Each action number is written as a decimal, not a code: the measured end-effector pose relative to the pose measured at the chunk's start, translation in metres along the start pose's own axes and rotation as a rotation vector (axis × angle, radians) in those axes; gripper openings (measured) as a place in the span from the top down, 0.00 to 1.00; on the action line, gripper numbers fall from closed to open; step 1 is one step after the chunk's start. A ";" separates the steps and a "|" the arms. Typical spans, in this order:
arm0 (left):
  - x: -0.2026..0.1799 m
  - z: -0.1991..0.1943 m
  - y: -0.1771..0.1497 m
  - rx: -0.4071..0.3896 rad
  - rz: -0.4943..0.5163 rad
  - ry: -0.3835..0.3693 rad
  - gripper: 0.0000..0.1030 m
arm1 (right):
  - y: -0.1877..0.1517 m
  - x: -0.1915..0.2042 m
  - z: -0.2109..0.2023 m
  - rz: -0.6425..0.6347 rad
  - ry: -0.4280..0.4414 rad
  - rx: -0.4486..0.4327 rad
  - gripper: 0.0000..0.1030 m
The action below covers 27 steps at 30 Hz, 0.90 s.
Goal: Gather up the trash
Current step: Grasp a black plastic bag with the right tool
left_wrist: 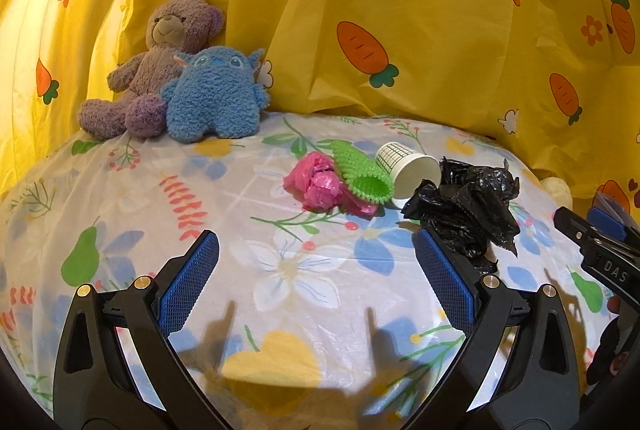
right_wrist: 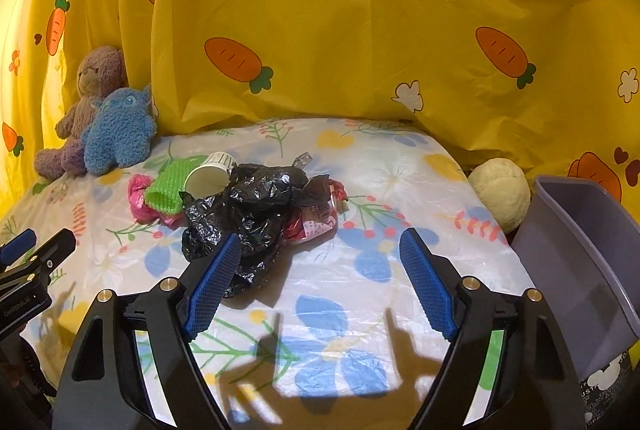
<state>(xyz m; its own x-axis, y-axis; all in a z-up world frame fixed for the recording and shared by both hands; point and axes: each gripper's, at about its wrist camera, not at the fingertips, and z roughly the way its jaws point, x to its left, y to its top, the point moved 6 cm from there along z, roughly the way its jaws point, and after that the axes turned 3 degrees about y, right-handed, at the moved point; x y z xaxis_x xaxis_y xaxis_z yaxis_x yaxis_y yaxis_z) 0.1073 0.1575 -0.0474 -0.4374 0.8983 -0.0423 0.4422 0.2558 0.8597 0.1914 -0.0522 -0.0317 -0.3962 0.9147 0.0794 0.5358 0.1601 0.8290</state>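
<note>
A heap of trash lies on the floral sheet: a crumpled black plastic bag, a tipped white paper cup, a green spiky sleeve, a crumpled pink bag and a pink printed wrapper under the black bag. My left gripper is open and empty, short of the heap. My right gripper is open and empty, its left finger beside the black bag. A grey bin stands at the right.
A purple teddy bear and a blue plush toy sit at the back left. A cream ball lies beside the bin. Yellow carrot-print curtain closes the back.
</note>
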 end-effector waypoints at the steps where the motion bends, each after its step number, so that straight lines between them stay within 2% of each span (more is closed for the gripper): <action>1: 0.000 0.000 0.000 0.001 -0.001 -0.003 0.06 | 0.000 0.005 0.005 -0.004 0.019 0.016 0.35; 7: -0.001 0.002 0.000 0.001 -0.005 -0.012 0.06 | 0.000 0.036 0.030 -0.054 0.098 0.083 0.43; 13: -0.001 0.005 0.000 0.012 -0.012 -0.020 0.06 | -0.001 0.048 0.057 -0.069 0.121 0.147 0.72; 15: -0.003 0.005 0.000 0.014 -0.010 -0.029 0.06 | -0.004 0.050 0.062 -0.085 0.122 0.158 0.87; 17: -0.006 0.005 0.000 0.013 -0.002 -0.041 0.06 | -0.006 0.050 0.061 -0.098 0.124 0.154 0.97; 22: -0.016 0.005 -0.001 0.018 0.010 -0.083 0.06 | 0.000 0.039 0.038 -0.089 0.128 0.080 0.99; 27: -0.034 0.001 -0.001 0.016 0.040 -0.145 0.06 | 0.013 0.015 -0.002 -0.043 0.121 -0.035 0.99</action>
<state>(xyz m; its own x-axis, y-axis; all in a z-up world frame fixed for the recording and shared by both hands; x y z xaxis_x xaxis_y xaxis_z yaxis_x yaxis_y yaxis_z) 0.1228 0.1267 -0.0473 -0.3024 0.9496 -0.0824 0.4697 0.2237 0.8540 0.1908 -0.0371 -0.0180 -0.5062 0.8557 0.1075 0.4906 0.1832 0.8519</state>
